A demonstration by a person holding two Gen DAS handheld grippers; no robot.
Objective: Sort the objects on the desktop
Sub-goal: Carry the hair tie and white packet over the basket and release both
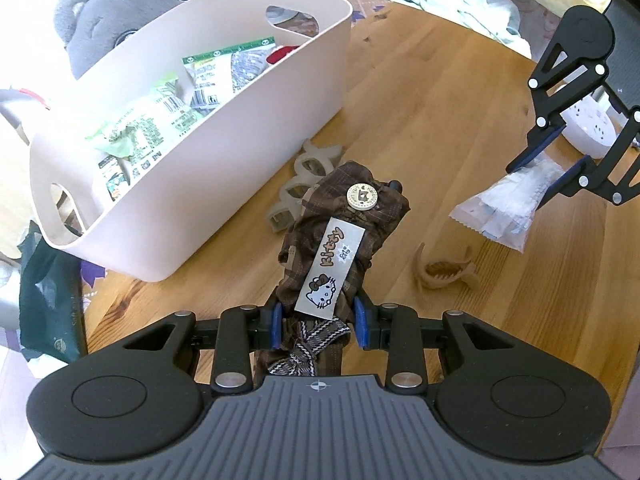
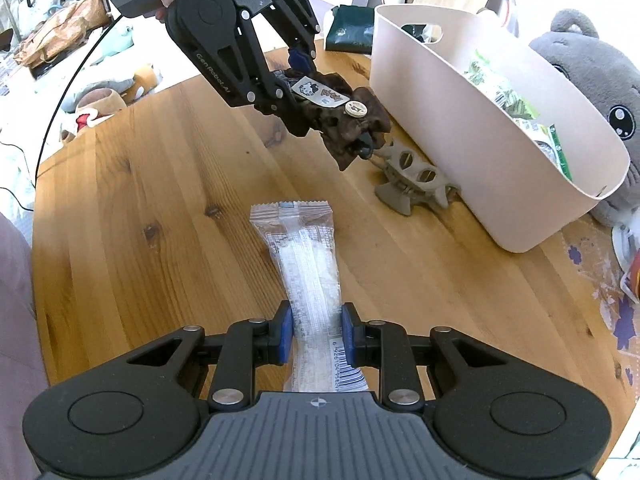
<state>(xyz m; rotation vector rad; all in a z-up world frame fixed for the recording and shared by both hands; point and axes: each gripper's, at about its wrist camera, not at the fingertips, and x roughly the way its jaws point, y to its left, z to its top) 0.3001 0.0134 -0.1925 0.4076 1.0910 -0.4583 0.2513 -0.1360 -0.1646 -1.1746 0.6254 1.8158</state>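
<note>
My left gripper (image 1: 319,322) is shut on a brown plaid scrunchie (image 1: 344,232) with a Kitty tag and a round button, held above the wooden table (image 1: 440,128); both also show in the right wrist view, the gripper (image 2: 294,80) and the scrunchie (image 2: 344,120). My right gripper (image 2: 315,330) is shut on a clear snack packet (image 2: 304,256), seen from the left as gripper (image 1: 554,168) and packet (image 1: 504,204). A white basket (image 1: 224,152) holding green snack packs stands to the left; it also shows at the right of the right wrist view (image 2: 472,160).
A translucent grey hair claw (image 1: 304,184) lies beside the basket, also in the right wrist view (image 2: 416,182). A tan hair claw (image 1: 444,272) lies on the table. A grey plush toy (image 1: 120,12) sits behind the basket. A white power strip (image 1: 588,128) is at far right.
</note>
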